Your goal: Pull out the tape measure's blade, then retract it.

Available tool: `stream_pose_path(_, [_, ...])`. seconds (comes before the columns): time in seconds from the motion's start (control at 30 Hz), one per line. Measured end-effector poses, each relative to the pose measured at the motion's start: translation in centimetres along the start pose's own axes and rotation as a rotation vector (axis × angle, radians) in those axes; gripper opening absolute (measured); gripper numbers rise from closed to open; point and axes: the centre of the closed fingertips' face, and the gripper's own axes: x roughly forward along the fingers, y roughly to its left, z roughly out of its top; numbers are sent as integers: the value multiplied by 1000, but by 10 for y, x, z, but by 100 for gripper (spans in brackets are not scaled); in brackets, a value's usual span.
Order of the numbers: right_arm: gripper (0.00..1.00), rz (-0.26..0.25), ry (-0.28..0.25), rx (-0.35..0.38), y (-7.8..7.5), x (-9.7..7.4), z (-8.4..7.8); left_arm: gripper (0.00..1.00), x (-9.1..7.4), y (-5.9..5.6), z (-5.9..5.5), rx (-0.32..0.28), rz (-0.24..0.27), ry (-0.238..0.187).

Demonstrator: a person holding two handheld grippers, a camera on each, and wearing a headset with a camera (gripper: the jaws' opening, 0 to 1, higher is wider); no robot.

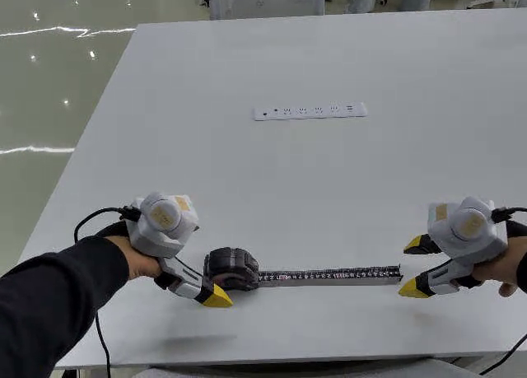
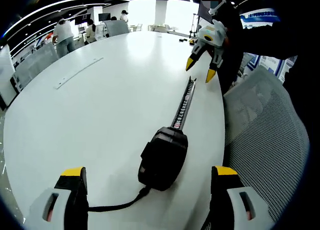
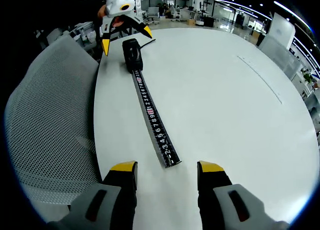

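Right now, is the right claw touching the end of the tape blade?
Apart. The right gripper view shows the blade's end lying on the table between the open right claw's tips, bare white table on either side.

One tape measure (image 1: 231,268) with one blade (image 1: 329,274); one white table (image 1: 370,189); two grippers, the left gripper (image 2: 149,171) and the right gripper (image 1: 412,266), each with two yellow-tipped jaws; one power strip (image 1: 310,111); one mesh chair (image 3: 50,115); at least two people (image 2: 63,34) in the background.
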Motion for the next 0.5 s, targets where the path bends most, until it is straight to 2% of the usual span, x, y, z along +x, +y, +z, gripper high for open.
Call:
stream_pose_path(0.03, [46, -6, -8, 13, 0, -1, -1, 100, -3, 7, -4, -22, 35, 5])
stream_pose_path(0.07, [48, -15, -15, 22, 1, -3, -1, 100, -5, 11, -4, -34, 42, -8])
stream_pose_path(0.1, [50, -25, -22, 27, 2, -5, -3, 100, -9, 15, -5, -69, 60, -27])
stream_pose_path(0.17, [52, -49, -37, 35, 3, -9, -4, 100, -16, 17, -5, -128, 59, -62])
stream_pose_path(0.27, [55, -117, -76, 39, -2, -17, -2, 100, -24, 24, -15, -124, 93, -72])
stream_pose_path(0.37, [60, -144, -120, 90, -2, -23, -1, 100, -30, 24, -22, -174, 116, -112])
stream_pose_path(0.43, [61, -144, -124, 99, -1, -24, -3, 100, -34, 27, -23, -165, 147, -137])
stream_pose_path(0.5, [63, -145, -125, 100, 0, -24, -3, 100, -35, 28, -23, -163, 155, -142])
